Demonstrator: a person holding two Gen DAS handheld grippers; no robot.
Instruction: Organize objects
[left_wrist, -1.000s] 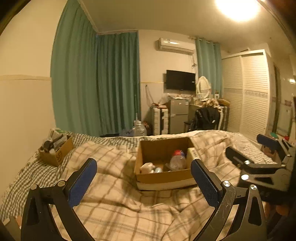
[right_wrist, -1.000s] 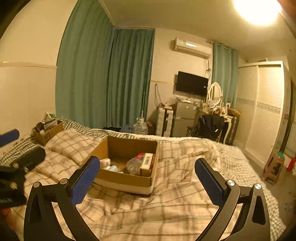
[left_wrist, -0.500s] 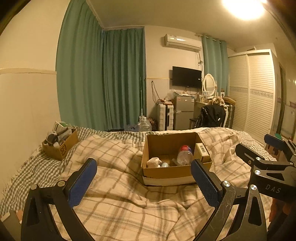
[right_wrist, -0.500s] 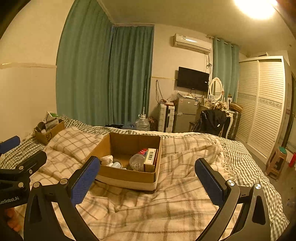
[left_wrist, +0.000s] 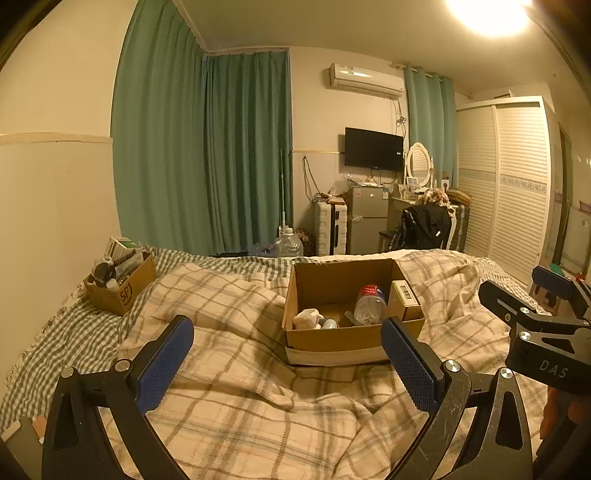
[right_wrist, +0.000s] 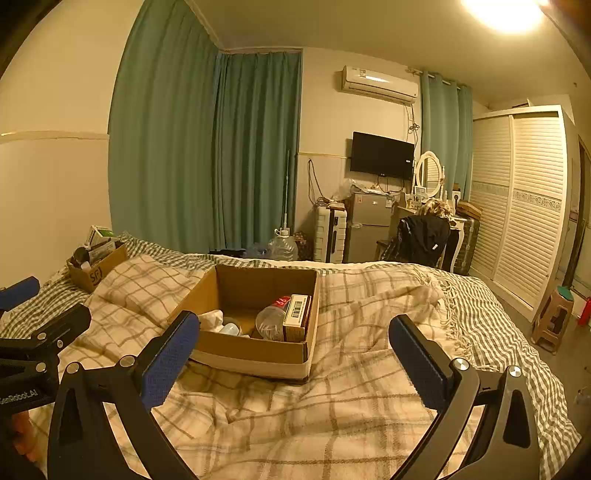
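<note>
An open cardboard box (left_wrist: 343, 338) (right_wrist: 255, 354) sits on the plaid blanket in the middle of the bed. It holds a clear plastic bottle with a red label (left_wrist: 369, 304) (right_wrist: 271, 321), a small barcoded carton (left_wrist: 404, 299) (right_wrist: 297, 314), a crumpled white item (left_wrist: 308, 318) (right_wrist: 212, 319) and a pale cup (right_wrist: 231, 328). My left gripper (left_wrist: 288, 363) is open and empty, short of the box. My right gripper (right_wrist: 293, 360) is open and empty, just short of the box's near wall. Each gripper shows at the edge of the other's view.
A smaller cardboard box (left_wrist: 118, 284) (right_wrist: 94, 271) full of several items stands at the bed's far left by the wall. Beyond the bed are green curtains, a water jug (left_wrist: 290, 242), a small fridge (left_wrist: 367, 219), a chair with a dark jacket (left_wrist: 424, 225) and a stool (right_wrist: 554, 317).
Both grippers have moved forward toward the cardboard box, which looks larger and lower in both views. Both stay open and empty.
</note>
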